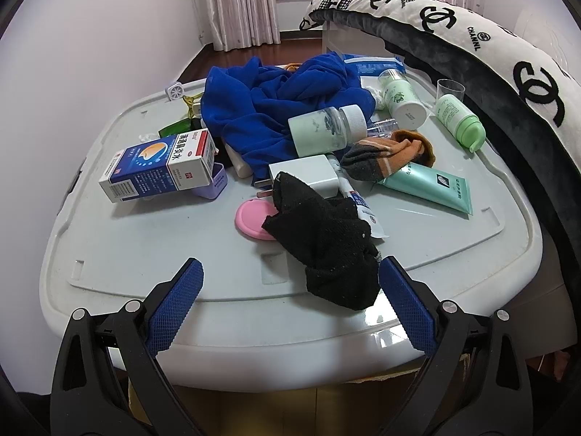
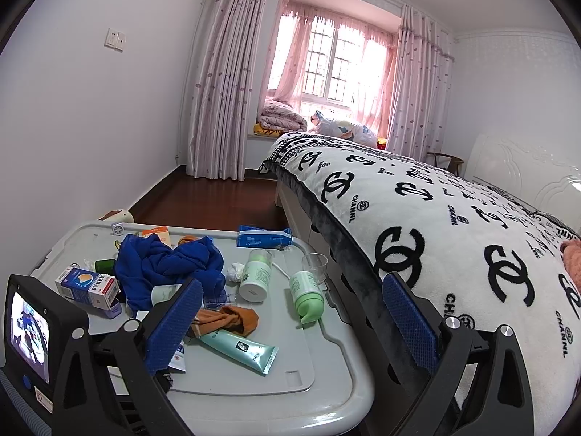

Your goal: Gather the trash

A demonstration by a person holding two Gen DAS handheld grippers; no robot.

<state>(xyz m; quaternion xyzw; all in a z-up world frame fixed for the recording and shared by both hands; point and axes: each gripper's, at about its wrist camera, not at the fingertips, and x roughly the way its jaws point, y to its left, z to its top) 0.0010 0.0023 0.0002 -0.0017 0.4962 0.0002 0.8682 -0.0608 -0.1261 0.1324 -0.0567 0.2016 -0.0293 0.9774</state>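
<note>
A grey storage-box lid (image 1: 145, 254) carries the clutter. A crumpled white tissue (image 2: 236, 272) lies beside a pale green bottle (image 2: 256, 276), and a green wrapper (image 1: 174, 129) sticks out behind a blue-and-white medicine box (image 1: 159, 167). A black sock (image 1: 326, 243) lies nearest to me, partly between the fingers of my left gripper (image 1: 290, 269), which is open and holds nothing. My right gripper (image 2: 292, 283) is open too, raised above the lid's right side and empty.
A blue cloth (image 1: 276, 109), an orange-grey sock (image 1: 392, 156), a green tube (image 1: 428, 185), a pink pad (image 1: 254, 218), a white charger (image 1: 305, 174), a clear cup (image 2: 315, 263) and a green pump bottle (image 2: 307, 290) crowd the lid. A bed with a black-and-white blanket (image 2: 435, 218) overhangs the right side.
</note>
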